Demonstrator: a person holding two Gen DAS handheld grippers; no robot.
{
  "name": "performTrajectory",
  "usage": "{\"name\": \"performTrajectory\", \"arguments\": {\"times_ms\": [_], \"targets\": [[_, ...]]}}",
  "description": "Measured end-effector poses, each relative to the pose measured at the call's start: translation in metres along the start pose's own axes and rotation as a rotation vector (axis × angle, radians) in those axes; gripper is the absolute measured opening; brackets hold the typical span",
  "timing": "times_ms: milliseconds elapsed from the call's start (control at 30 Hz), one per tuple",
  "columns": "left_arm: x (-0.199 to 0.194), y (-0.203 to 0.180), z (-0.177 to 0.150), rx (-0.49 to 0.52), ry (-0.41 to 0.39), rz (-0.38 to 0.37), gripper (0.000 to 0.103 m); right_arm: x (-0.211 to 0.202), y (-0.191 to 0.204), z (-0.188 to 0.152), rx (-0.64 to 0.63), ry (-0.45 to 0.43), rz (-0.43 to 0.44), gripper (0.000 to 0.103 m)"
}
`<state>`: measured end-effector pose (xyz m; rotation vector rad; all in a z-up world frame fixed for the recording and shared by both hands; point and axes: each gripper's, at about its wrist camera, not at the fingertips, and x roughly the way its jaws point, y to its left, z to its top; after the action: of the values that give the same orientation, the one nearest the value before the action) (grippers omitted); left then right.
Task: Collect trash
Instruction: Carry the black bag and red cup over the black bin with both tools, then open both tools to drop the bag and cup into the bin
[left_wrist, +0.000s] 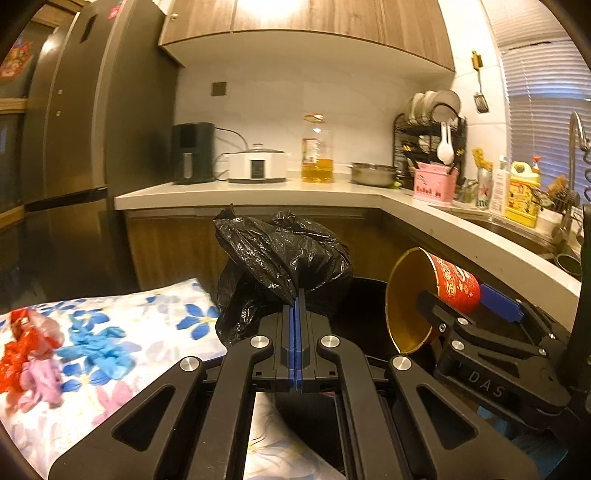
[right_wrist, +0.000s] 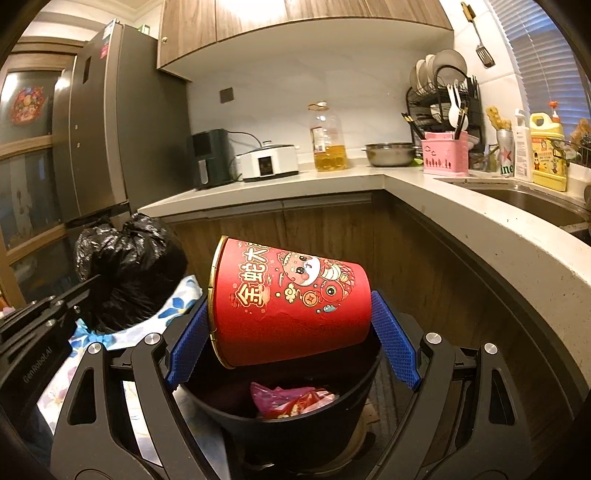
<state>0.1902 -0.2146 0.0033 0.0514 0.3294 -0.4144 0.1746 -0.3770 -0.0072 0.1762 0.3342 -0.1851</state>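
Observation:
My left gripper (left_wrist: 297, 297) is shut on a black trash bag (left_wrist: 280, 258), pinching its crumpled plastic above the floral cloth (left_wrist: 122, 332). My right gripper (right_wrist: 291, 325) is shut on a red paper cup (right_wrist: 291, 299) with a gold inside, held on its side over a black trash bin (right_wrist: 295, 410). The cup (left_wrist: 436, 291) and the right gripper (left_wrist: 472, 310) also show in the left wrist view. The bag (right_wrist: 129, 273) shows at the left of the right wrist view. Pink and red wrappers (right_wrist: 291, 400) lie inside the bin.
Red, blue and pink scraps (left_wrist: 44, 350) lie on the floral cloth. A curved kitchen counter (right_wrist: 480, 214) runs behind and to the right, with an oil bottle (right_wrist: 328, 138), a pot (right_wrist: 389, 153), a dish rack (right_wrist: 443, 96) and a sink (right_wrist: 535, 203). A fridge (right_wrist: 110, 129) stands at the left.

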Motion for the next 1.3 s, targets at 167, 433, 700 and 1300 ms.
{"name": "performTrajectory", "arguments": {"times_ms": [167, 433, 700, 1300], "targets": [[0.012, -0.005, -0.005, 0.012, 0.011, -0.038, 0.0, 0.006, -0.008, -0.001, 0.008, 0.007, -0.015, 0.083], [0.028, -0.007, -0.012, 0.018, 0.052, -0.062, 0.0, 0.015, -0.014, -0.002, 0.019, 0.017, -0.024, 0.083], [0.036, -0.007, -0.018, 0.026, 0.068, -0.077, 0.002, 0.02, -0.014, -0.004, 0.022, 0.023, -0.026, 0.083], [0.021, 0.033, -0.029, -0.058, 0.067, 0.062, 0.081, 0.025, -0.011, -0.008, 0.037, 0.055, -0.02, 0.086]]}}
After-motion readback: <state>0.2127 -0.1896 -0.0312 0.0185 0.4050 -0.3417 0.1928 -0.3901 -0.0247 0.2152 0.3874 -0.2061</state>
